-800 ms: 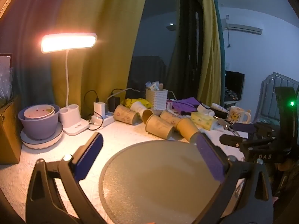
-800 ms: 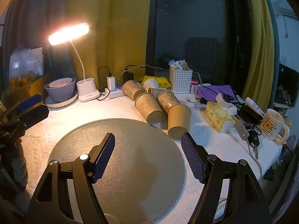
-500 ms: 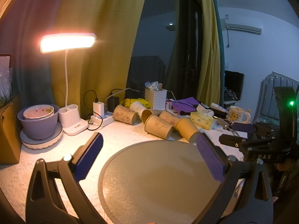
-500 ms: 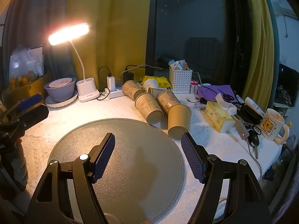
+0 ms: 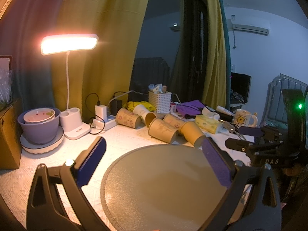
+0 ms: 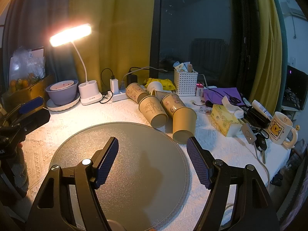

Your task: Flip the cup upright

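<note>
Several brown paper cups lie on their sides in a cluster beyond a round grey mat. The nearest is a plain cup, base toward me, at the mat's far right edge; it also shows in the left wrist view. A bamboo-print cup lies left of it. My right gripper is open and empty above the mat, short of the cups. My left gripper is open and empty over the mat's left side. The right gripper shows at the right of the left wrist view.
A lit desk lamp, a purple bowl on a plate, a power strip and a white basket line the back. A tissue box, keys and a bear mug crowd the right side.
</note>
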Tool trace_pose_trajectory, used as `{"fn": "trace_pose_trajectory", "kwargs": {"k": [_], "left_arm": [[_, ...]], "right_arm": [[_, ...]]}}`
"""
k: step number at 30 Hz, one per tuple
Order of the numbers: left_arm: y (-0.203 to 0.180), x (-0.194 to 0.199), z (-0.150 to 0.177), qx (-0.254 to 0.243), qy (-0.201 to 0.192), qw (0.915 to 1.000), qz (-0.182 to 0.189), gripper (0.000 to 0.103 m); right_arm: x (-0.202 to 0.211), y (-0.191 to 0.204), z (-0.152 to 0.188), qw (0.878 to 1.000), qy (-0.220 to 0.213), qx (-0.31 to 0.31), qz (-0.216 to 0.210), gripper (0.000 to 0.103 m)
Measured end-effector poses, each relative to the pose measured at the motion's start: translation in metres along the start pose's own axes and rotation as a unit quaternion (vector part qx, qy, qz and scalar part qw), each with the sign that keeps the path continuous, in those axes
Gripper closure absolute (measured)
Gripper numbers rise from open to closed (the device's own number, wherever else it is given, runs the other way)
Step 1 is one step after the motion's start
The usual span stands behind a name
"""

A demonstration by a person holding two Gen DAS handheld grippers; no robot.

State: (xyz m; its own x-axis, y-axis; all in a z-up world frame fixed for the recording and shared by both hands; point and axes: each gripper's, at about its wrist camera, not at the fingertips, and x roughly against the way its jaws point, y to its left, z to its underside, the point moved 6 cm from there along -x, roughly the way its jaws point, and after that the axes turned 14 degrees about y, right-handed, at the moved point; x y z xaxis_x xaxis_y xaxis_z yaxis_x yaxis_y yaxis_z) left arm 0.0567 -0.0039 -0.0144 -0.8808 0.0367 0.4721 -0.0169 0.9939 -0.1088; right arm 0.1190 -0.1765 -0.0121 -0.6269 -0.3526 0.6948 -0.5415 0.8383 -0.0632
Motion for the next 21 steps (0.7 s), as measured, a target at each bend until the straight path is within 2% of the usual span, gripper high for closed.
{"fn": "trace_pose_trajectory", "kwargs": {"k": [21], "left_arm": [[-0.0017,0.0,0.0,-0.001,0.001,1.0,0.0,0.002]], "right_arm": [[0.0003,-0.0001,0.0,1.0,0.0,0.0,0.0,0.027]]}}
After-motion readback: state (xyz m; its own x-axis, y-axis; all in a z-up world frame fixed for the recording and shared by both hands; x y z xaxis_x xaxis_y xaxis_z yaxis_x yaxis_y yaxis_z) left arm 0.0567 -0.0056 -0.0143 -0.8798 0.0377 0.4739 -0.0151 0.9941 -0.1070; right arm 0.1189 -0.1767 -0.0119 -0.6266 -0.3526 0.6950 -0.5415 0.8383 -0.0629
